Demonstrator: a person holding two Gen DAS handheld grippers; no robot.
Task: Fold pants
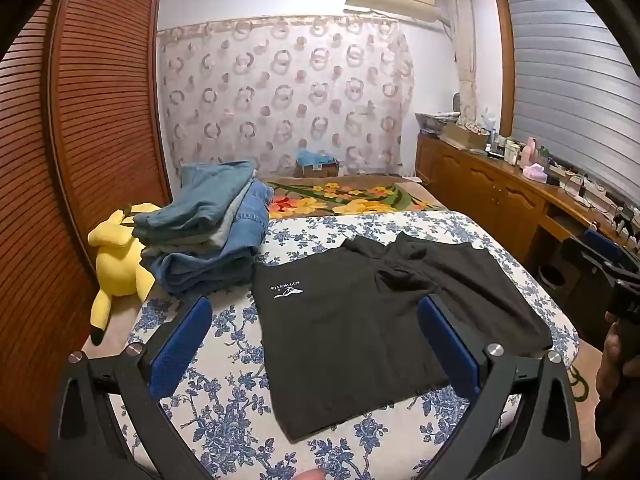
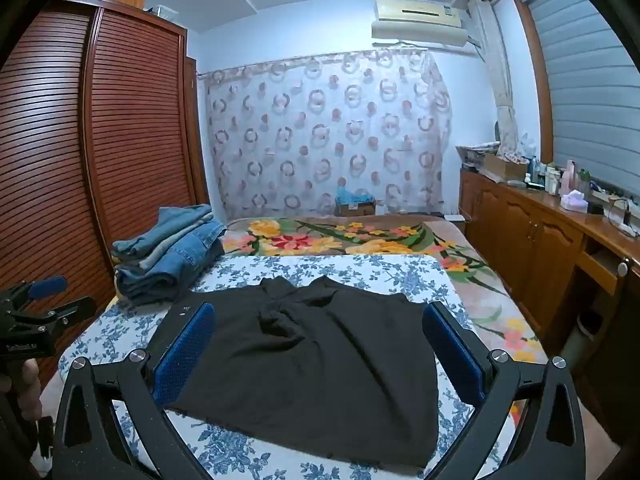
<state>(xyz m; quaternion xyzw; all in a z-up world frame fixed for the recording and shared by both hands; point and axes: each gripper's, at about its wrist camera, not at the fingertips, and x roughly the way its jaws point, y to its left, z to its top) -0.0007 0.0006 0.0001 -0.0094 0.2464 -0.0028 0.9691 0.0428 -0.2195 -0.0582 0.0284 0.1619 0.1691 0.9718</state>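
Your black pants [image 1: 360, 320] lie spread on the blue-flowered sheet [image 1: 224, 412] of the bed, a small white logo [image 1: 287, 287] showing near the edge that faces the folded pile. They are partly doubled over, with some bunched cloth near the middle and two leg ends pointing toward the far wall.

Your left gripper [image 1: 316, 344] hovers above the near edge of the pants, jaws spread wide with nothing between the blue pads [image 1: 180, 348] — no cloth is pinched. Your right gripper [image 2: 320, 344] hangs over the same garment from the other side, jaws likewise wide apart and empty; its pads frame the black cloth without touching it, as far as the view shows.

Just beside the pants, a stack of folded jeans [image 1: 208, 236] sits on the bed, touching a yellow plush toy [image 1: 116, 256] by the slatted wardrobe door [image 1: 100, 120]. Beyond lies a flowered blanket [image 1: 344, 196] — and a wooden counter [image 1: 500, 176] along the window side carries bottles and small items.
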